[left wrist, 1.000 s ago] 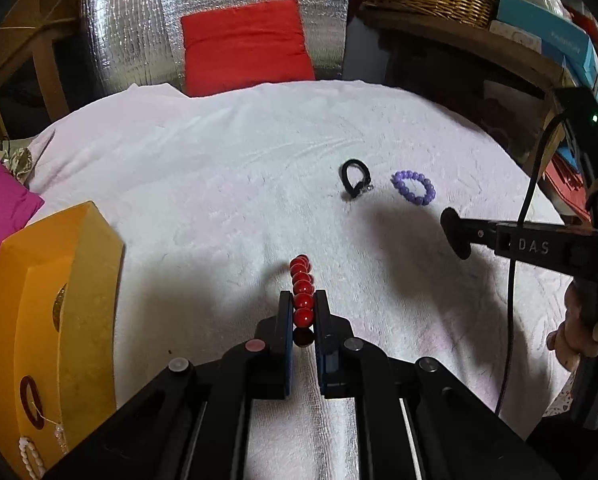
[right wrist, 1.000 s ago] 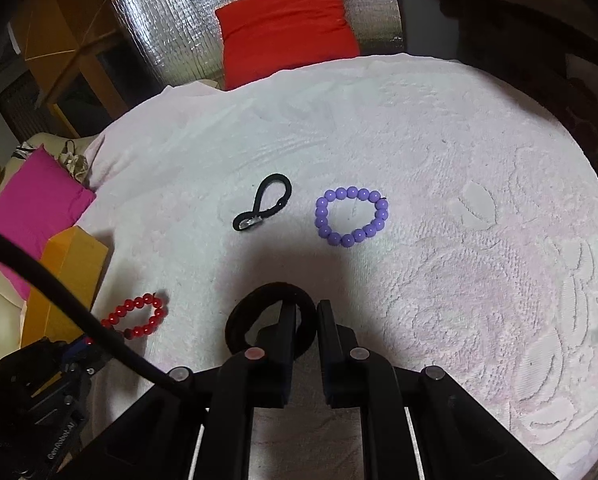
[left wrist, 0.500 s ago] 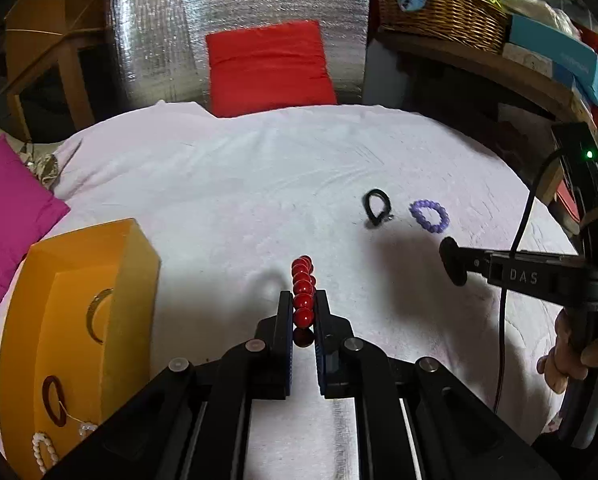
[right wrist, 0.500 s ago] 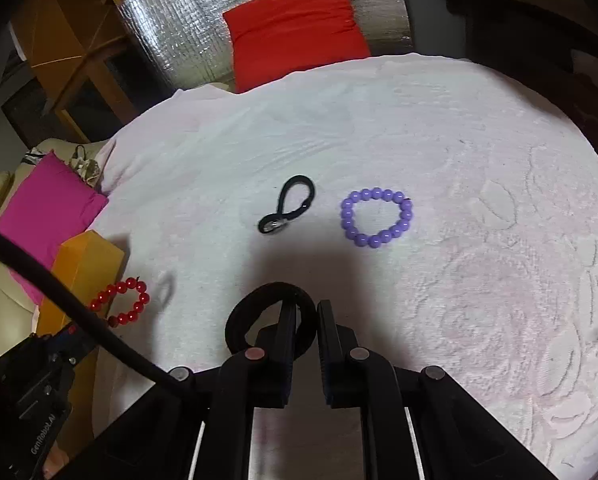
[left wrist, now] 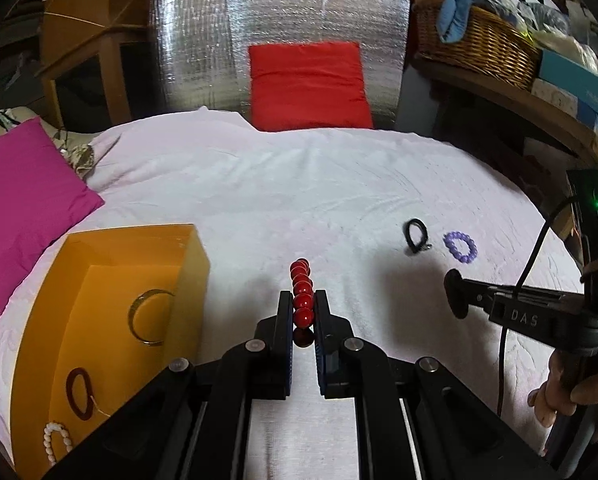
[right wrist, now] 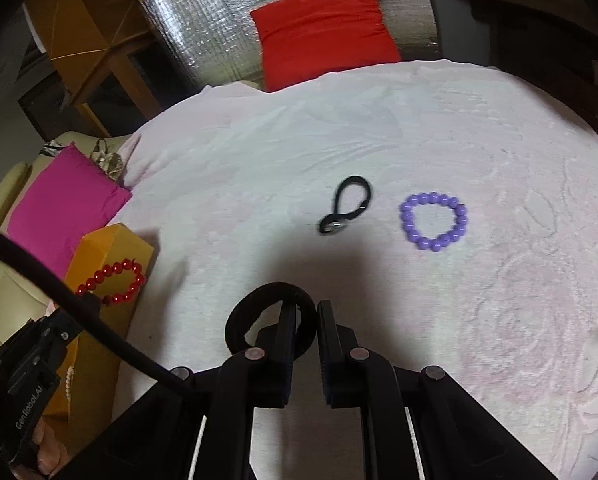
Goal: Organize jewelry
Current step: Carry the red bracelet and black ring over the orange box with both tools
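My left gripper (left wrist: 303, 300) is shut on a red bead bracelet (left wrist: 300, 274), held edge-on above the white bedspread just right of an open orange box (left wrist: 187, 280). The right wrist view shows the same red bracelet (right wrist: 113, 282) hanging in front of the orange box (right wrist: 111, 240). My right gripper (right wrist: 307, 312) is shut on a black fabric band (right wrist: 255, 308), lifted off the cover. A black loop with a metal clasp (right wrist: 345, 210) and a purple bead bracelet (right wrist: 433, 220) lie loose on the bed beyond it.
The box holds a gold bangle (left wrist: 151, 316), a dark red ring (left wrist: 79, 398) and a white bead bracelet (left wrist: 55, 444). A magenta cushion (left wrist: 27, 200) lies left, a red cushion (left wrist: 309, 84) at the back. A shelf with a wicker basket (left wrist: 479, 44) runs along the right.
My left gripper has risen and drawn back with the red bracelet, so more of the orange box's inside shows. In the right wrist view the loose pieces have slid rightward. Both grips are unchanged.
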Demonstrator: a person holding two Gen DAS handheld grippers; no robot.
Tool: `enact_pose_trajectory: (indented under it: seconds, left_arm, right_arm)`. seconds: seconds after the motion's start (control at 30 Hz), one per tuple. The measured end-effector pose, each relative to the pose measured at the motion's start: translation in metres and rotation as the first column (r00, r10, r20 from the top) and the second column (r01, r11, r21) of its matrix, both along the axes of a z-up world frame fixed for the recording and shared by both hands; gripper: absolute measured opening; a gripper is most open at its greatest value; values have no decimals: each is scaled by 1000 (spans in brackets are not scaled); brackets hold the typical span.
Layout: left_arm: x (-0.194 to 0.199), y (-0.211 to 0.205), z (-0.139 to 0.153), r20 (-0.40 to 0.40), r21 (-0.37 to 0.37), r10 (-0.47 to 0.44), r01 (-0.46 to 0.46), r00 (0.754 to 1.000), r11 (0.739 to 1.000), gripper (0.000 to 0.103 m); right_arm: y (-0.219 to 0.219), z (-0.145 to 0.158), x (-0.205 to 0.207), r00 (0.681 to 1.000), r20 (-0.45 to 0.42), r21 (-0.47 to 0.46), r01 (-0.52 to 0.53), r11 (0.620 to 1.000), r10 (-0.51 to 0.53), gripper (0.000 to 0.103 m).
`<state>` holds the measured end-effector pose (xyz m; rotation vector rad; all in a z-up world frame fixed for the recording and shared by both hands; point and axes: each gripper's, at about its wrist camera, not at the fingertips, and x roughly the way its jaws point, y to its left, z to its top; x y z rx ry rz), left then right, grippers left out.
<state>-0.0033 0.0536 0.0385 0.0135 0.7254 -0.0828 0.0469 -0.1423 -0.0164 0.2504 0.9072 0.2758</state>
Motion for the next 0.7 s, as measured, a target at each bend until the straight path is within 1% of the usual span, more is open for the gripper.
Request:
enact_pose_trajectory:
  seconds: [0.27,0.57,0.7]
  left_arm:
    - [-5,24,6,28,-19,47,-46,999,999,10]
    - [-12,62,9,43,-31,116,-114,992,993,10]
    - [-16,84,8,47,-29,152,-150,987,988,10]
  right_arm:
    - [27,5,-5,998,45,30,-38,999,36,12]
    - [65,20,-15,983,157,77,-103,992,90,12]
    - [90,22,-19,973,191,76,-147,986,130,12]
